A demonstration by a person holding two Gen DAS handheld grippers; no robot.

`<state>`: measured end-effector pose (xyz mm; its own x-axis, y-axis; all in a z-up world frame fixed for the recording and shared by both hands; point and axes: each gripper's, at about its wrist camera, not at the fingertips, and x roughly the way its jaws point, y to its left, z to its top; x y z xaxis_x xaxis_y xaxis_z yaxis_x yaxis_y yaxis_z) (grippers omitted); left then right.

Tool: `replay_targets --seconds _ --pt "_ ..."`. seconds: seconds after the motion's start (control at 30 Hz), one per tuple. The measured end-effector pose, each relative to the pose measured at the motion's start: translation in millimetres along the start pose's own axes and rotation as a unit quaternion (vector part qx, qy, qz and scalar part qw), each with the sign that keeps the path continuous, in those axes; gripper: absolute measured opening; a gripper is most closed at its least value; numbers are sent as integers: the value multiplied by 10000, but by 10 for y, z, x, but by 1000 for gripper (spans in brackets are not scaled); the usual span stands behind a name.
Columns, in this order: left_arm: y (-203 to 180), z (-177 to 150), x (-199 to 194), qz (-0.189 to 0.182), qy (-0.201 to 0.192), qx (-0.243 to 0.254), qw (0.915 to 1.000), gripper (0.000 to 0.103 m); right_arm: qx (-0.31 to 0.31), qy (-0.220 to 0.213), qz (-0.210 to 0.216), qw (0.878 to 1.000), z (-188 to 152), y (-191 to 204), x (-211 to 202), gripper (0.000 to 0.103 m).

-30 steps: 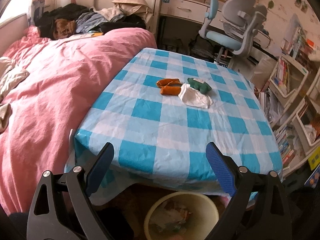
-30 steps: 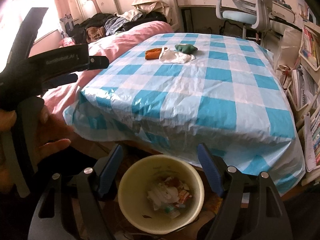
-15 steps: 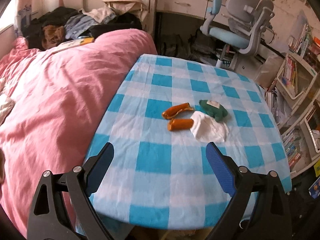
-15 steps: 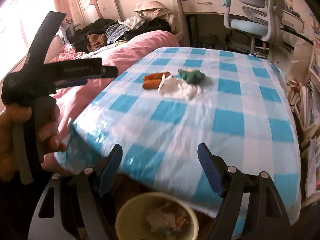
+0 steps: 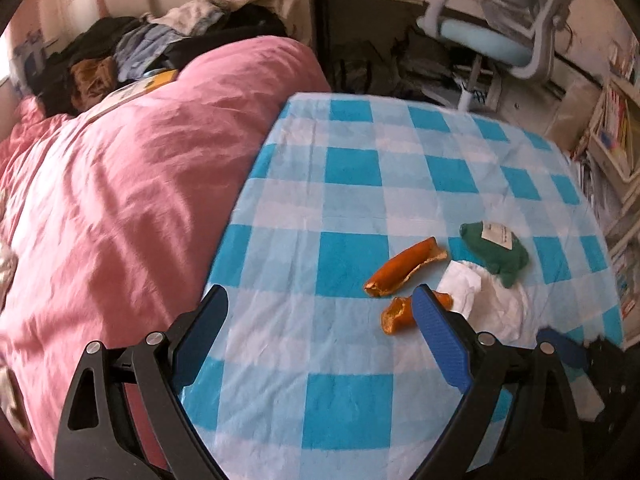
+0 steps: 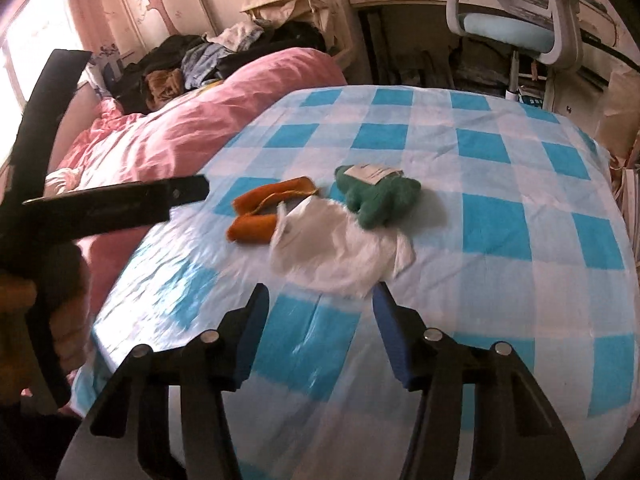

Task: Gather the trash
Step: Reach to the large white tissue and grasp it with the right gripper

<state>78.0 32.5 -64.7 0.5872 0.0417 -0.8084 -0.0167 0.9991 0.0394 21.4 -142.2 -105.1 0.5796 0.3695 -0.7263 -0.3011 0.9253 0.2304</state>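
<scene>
Tissue, peels mid-table; right claw near

Peels, tissue and plush toy clustered on table, bed left

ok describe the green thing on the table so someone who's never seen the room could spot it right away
Start at the table with the blue and white checked cloth beside the pink bed. Near its middle lies a small cluster of litter; the green fuzzy plush toy sits at the far right of it, against the crumpled white tissue. It alone is green and carries a white paper tag, unlike the orange peels.
</scene>
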Motion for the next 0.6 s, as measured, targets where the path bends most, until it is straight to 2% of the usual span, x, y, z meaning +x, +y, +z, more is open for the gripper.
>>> replay_targets --seconds 0.13,0.2,0.3,0.4,0.43,0.5,0.6 --pt "-132 61 87 -34 25 332 9994 90 32 67 -89 9999 79 -58 110 53" --pt "-193 81 172 103 100 486 9987 90 -1 133 -117 9998 98 -65 165 53" --pt "-177 101 291 196 279 410 9986 90 -99 152 -141 9997 123 -64 221 53" --pt "-143 110 374 102 434 315 9985 89 -251 163 -163 9994 133 -36 236 51" --pt "-152 105 391 77 483 361 9982 89 -281 175 -144 9993 147 -40 249 47" --pt "-186 85 416 40 581 478 9972 89 -422 242 -116 9987 139 -18 246 24" --pt "-189 43 429 -7 713 534 9960 87 -483 322 -54 9983 118 -17 237 9"
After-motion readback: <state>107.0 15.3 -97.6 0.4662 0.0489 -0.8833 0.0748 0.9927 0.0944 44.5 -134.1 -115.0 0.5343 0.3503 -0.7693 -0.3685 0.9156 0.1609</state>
